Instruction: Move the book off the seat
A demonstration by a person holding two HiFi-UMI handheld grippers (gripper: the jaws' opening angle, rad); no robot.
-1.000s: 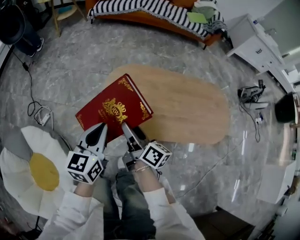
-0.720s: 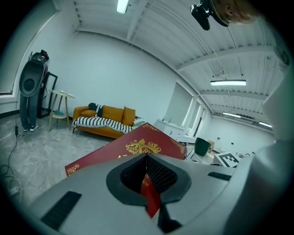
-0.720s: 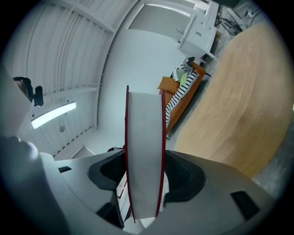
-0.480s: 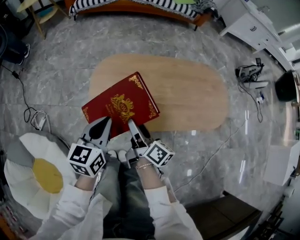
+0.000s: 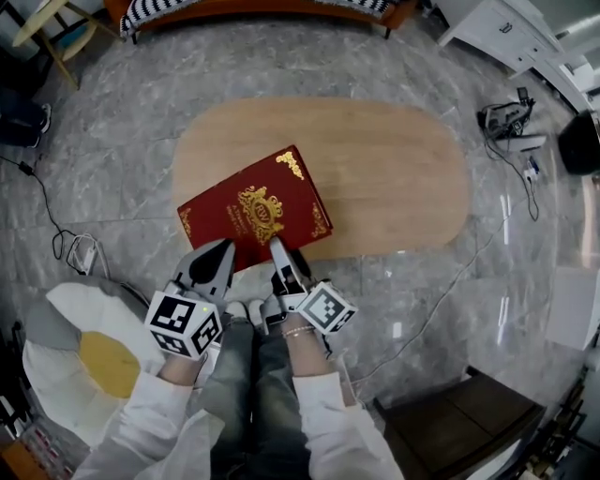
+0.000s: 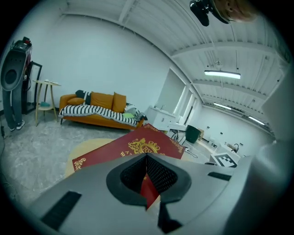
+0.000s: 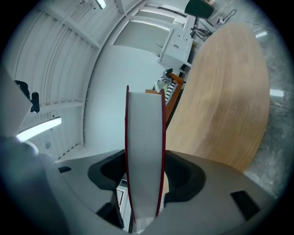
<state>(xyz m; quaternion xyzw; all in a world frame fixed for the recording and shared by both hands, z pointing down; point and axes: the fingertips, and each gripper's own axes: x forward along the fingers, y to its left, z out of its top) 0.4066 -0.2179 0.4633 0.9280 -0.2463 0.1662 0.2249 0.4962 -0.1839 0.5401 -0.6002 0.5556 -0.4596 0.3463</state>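
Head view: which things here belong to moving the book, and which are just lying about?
In the job: book, clamped in the jaws of the left gripper and right gripper; wooden table below it.
Lying about: yellow-centred cushion, floor cables, orange sofa.

On the book (image 5: 255, 212), the near edge is hidden under the jaws of the left gripper (image 5: 217, 255) and right gripper (image 5: 279, 253). Its gold cover print is too small to read. The head view's far edge cuts off the sofa (image 5: 281, 7); a sleeve (image 5: 150, 417) covers part of the near-left cushion (image 5: 66, 323)
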